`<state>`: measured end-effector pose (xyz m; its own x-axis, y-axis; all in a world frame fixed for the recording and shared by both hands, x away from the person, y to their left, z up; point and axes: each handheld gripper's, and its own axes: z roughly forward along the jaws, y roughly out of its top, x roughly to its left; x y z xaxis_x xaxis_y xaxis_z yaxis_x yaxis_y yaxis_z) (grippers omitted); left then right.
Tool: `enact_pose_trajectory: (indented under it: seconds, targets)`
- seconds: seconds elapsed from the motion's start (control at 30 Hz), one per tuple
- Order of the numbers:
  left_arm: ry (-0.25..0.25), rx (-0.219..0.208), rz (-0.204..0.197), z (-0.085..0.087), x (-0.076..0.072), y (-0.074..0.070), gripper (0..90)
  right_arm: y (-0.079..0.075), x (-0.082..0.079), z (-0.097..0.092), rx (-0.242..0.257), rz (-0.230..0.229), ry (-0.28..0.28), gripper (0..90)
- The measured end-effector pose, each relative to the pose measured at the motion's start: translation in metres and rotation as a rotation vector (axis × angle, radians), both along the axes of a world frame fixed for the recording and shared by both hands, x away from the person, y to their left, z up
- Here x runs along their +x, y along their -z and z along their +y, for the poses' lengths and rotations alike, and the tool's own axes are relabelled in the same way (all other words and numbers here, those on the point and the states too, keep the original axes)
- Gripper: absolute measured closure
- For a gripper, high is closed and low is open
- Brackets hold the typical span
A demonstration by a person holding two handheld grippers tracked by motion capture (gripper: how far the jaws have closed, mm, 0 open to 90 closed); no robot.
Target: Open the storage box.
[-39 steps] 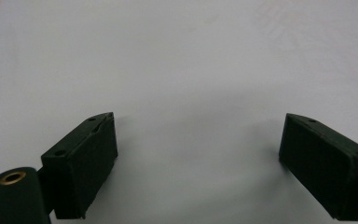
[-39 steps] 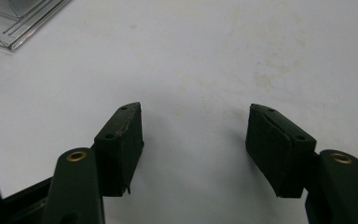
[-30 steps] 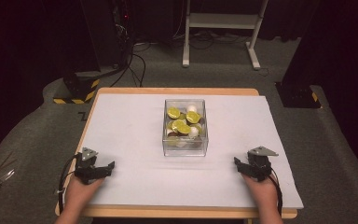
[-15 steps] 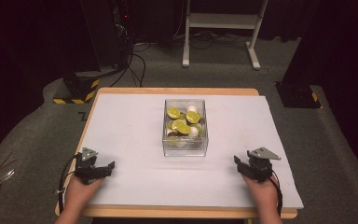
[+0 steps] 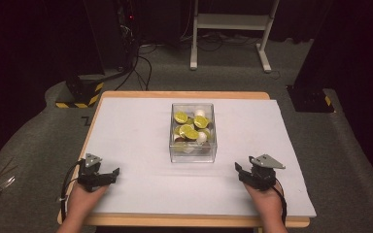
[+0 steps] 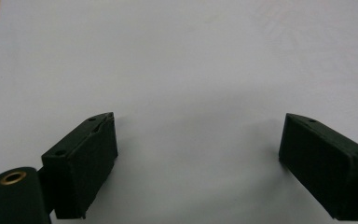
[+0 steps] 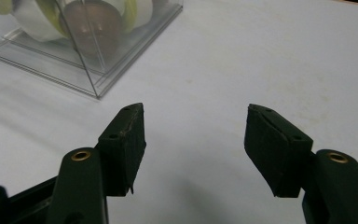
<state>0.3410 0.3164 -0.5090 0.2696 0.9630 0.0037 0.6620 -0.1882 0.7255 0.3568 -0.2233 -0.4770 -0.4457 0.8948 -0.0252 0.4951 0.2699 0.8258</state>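
- Compared with a moment ago, the right gripper [image 5: 239, 171] is sitting slightly farther up the table and nearer the clear box [image 5: 193, 153]; the left gripper [image 5: 112, 173] is staying where it was.
- The left gripper is resting released, its jaws standing wide apart over bare white sheet [image 6: 191, 70] with nothing between them.
- The right gripper is likewise released, its jaws gaping empty, with the box corner [image 7: 93, 91] lying just ahead and to the side.
- The box is standing at the middle of the table [image 5: 184, 95], between the grippers and farther back, apart from both.
- Nothing is lying between either gripper and the box.
- Counting: two grippers, one box, several yellow-green slices [image 5: 188, 131] and a few white pieces [image 5: 201, 137] inside; exact numbers are hard to tell.
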Motion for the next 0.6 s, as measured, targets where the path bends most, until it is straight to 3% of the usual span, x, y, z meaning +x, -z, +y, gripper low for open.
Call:
enact_pose_trajectory:
  seconds: [0.17, 0.6]
  targets:
    - [0.0, 0.0, 0.0, 0.0, 0.0, 0.0, 11.6, -0.002, -0.001, 0.007, 0.012, 0.0, -0.019, 39.1]
    - [0.003, 0.004, 0.003, 0.0, 0.0, 0.0, 11.6, -0.001, -0.006, 0.036, -0.031, 0.002, -0.101, 39.4]
